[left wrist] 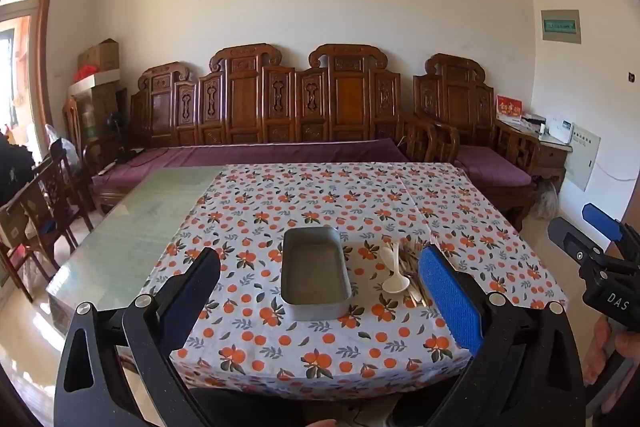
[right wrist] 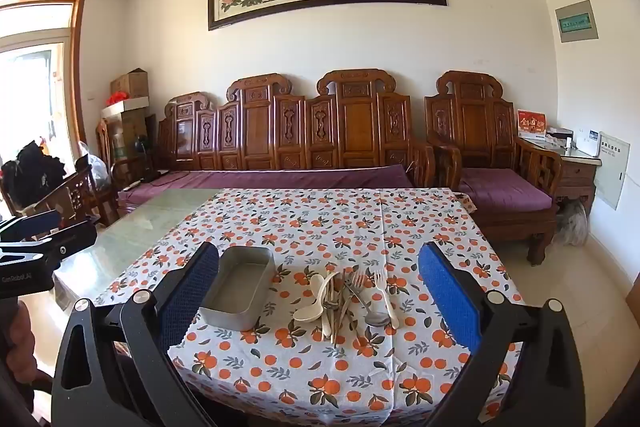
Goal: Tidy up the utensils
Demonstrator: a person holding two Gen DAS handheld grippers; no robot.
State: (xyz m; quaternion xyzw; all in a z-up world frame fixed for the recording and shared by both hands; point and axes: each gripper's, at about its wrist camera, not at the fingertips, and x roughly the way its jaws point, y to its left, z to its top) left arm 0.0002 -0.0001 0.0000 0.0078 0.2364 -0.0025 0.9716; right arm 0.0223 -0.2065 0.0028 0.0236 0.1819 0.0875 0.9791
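On the orange-print counter [right wrist: 304, 367], a utensil pile [right wrist: 344, 301] lies just right of the empty metal tray [right wrist: 240, 291]; both grippers' jaws spread wide, holding nothing.

The left gripper [left wrist: 320, 291] hangs with its jaws spread wide and nothing between them, tilted a little downward. The right gripper [right wrist: 318, 291] is posed the same way (wide apart, empty, angled slightly down), level beside the other. Each sits in a person's hand [left wrist: 608, 351].
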